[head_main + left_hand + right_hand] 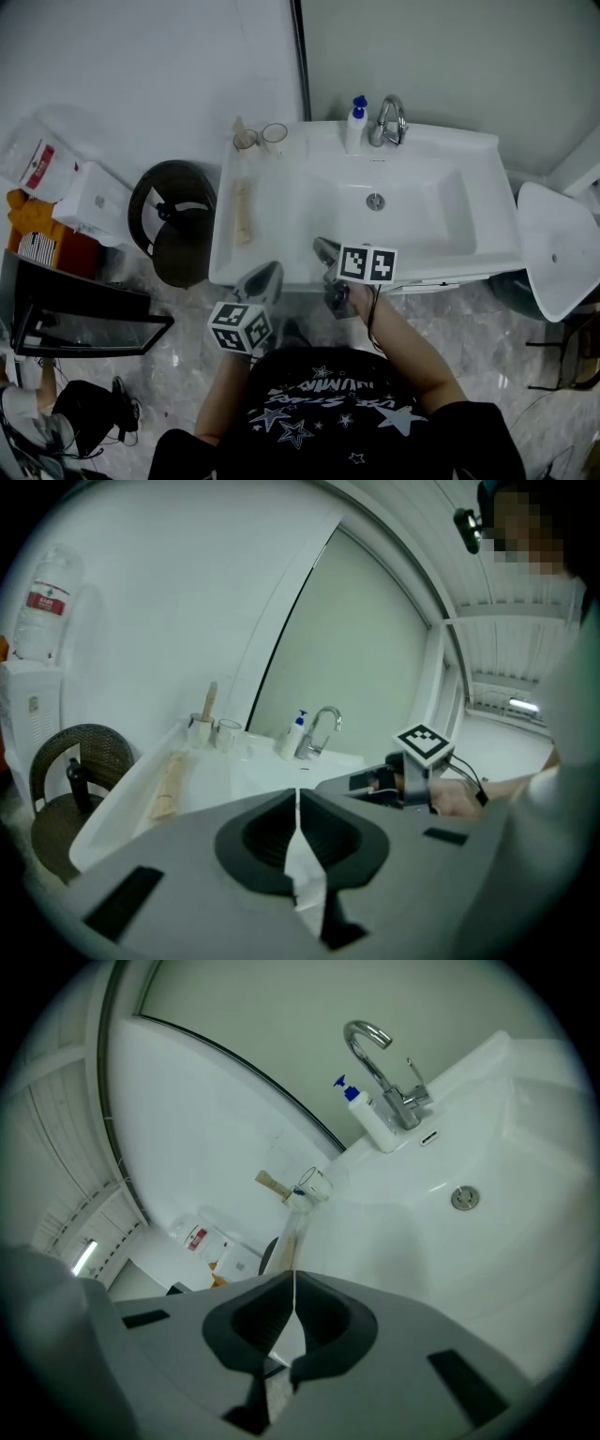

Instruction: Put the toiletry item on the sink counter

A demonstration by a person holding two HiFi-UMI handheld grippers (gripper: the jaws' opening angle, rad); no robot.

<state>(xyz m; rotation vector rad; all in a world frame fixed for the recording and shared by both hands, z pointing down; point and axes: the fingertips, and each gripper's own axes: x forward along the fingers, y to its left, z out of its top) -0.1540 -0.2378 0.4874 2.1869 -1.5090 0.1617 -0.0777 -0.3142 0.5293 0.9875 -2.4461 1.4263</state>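
Jaws: left gripper (297,797) is pressed together with nothing between. Right gripper (293,1283) is likewise closed and empty. Both hang at the front edge of the white ceramic sink (469,142), the left one just outside the rim and the right one over it.

Scene, left to right:
- dark round wicker bin (173,220) on the floor, just beside the sink
- long pale-beige stick-shaped toiletry item (243,212) lying flat along the sink's left ledge
- small cup with a wooden handle standing in it (246,140) and a clear glass tumbler (275,135), back left corner
- white pump bottle with a blue head (355,122), just beside the chrome tap (389,120)

My read: the beige item is the task's thing (can't tell exactly what it is). It sits on the counter with no gripper on it, so placement looks done.

Risks:
- The ledge looks narrow, with the basin on one side and the bin below on the other.
- A nudge or regrip with closed jaws could roll the item off either way.
- A sweep toward the back could tip the cups.

Position: the item lies ahead and left of the left gripper, well apart from both grippers, no contact. The right gripper is farther off, with part of the basin between.
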